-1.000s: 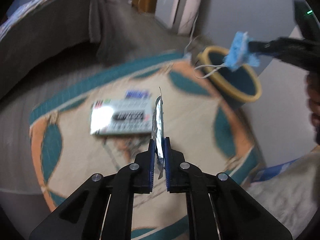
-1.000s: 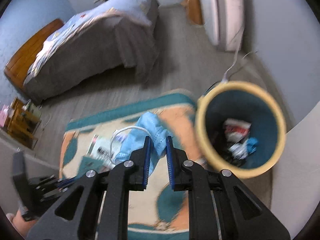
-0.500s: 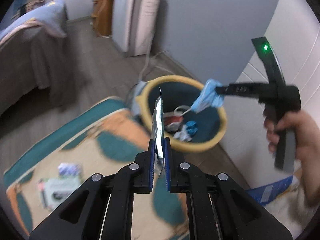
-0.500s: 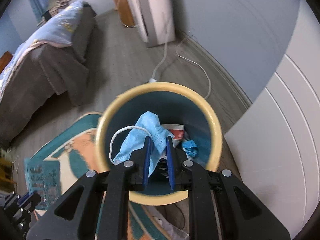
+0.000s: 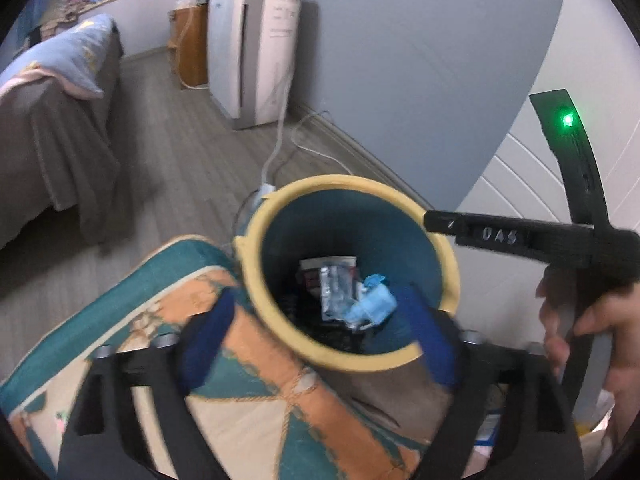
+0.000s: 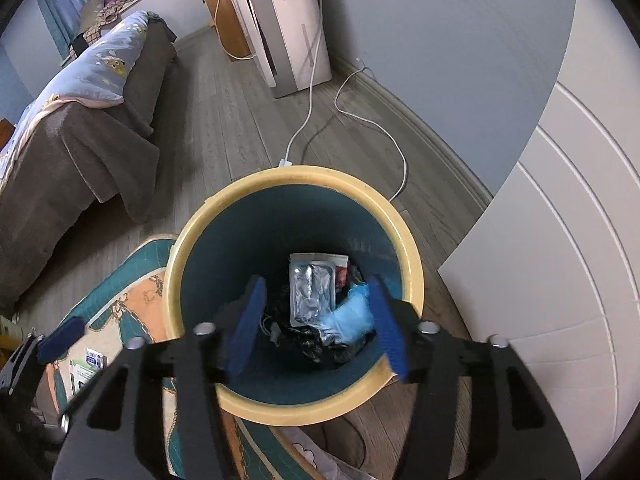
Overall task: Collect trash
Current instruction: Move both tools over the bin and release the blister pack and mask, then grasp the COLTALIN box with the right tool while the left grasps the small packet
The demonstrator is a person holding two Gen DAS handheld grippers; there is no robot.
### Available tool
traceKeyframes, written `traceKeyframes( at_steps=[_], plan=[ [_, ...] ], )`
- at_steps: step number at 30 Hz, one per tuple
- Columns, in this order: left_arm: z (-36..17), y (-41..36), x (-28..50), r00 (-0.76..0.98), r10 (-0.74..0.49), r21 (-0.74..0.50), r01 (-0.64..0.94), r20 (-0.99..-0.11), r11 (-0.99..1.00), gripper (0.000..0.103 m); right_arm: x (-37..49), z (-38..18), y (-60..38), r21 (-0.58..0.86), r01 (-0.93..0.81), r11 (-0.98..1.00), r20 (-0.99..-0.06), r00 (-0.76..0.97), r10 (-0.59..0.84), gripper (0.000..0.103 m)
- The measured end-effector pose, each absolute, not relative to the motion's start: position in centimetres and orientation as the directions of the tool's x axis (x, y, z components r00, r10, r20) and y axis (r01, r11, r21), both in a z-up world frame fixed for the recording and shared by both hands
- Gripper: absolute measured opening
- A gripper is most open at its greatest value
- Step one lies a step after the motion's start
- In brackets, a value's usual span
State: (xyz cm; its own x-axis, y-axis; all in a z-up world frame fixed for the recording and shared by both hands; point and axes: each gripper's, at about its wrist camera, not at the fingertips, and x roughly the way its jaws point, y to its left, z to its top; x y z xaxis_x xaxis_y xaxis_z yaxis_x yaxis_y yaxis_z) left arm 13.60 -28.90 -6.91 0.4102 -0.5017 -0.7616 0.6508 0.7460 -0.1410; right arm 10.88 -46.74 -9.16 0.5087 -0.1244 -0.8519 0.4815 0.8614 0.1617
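**Both tools released above the bin**

The trash lies at the bottom of the bin (image 6: 294,410): one silver pouch (image 6: 312,294), one blue mask (image 6: 352,316), one red-and-white wrapper (image 5: 330,264) and some dark scraps too jumbled to count. The right tool (image 6: 316,324) and the left tool (image 5: 316,332) hang over the opening. Both have just been opening their jaws, which now stand wide with nothing between them.

Risks — the left tool sits over the near rim, and a careless pull-back could catch the rim and tip the bin onto the rug (image 5: 256,412). Two tools crowd one opening and could collide. More trash waits on the rug (image 6: 90,364), at least two packets, easily overlooked.

Count: one bin, two tools, one rug, one bed (image 6: 92,120), one white appliance (image 6: 292,28).
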Motion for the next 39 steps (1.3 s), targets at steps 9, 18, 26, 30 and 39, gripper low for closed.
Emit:
traceKeyframes(
  at_steps=[9,18,26,30,39],
  plan=[
    [-5.2,-18.9,12.2,0.516,-0.362,-0.032,0.541,-0.777,0.84,0.096,12.0,-7.1,-41.1,0.196,0.342,0.919,-0.846,0.534,-0.019,0.097],
    [-5.3,-6.1,11.0,0.578,-0.127,0.141,0.396,-0.806,0.907,0.097,15.1,-7.1,-29.2,0.128,0.141,0.982,-0.853,0.521,0.036,0.097],
    [-7.6,2.9,11.2,0.571,-0.065,0.1,0.253,-0.818,0.962,0.097,17.7,-11.2,-16.8,0.005,-0.175,0.985,-0.887,0.455,0.085,0.097],
    [-8.5,5.7,11.8,0.566,-0.044,0.098,0.219,-0.823,0.971,0.097,17.7,-13.7,-10.5,-0.109,-0.395,0.912,-0.895,0.437,0.082,0.097],
    [-9.5,9.1,12.7,0.536,-0.104,-0.005,0.183,-0.838,0.983,0.097,18.0,-18.4,-4.3,-0.083,-0.579,0.811,-0.936,0.325,0.136,0.097]
  ],
)
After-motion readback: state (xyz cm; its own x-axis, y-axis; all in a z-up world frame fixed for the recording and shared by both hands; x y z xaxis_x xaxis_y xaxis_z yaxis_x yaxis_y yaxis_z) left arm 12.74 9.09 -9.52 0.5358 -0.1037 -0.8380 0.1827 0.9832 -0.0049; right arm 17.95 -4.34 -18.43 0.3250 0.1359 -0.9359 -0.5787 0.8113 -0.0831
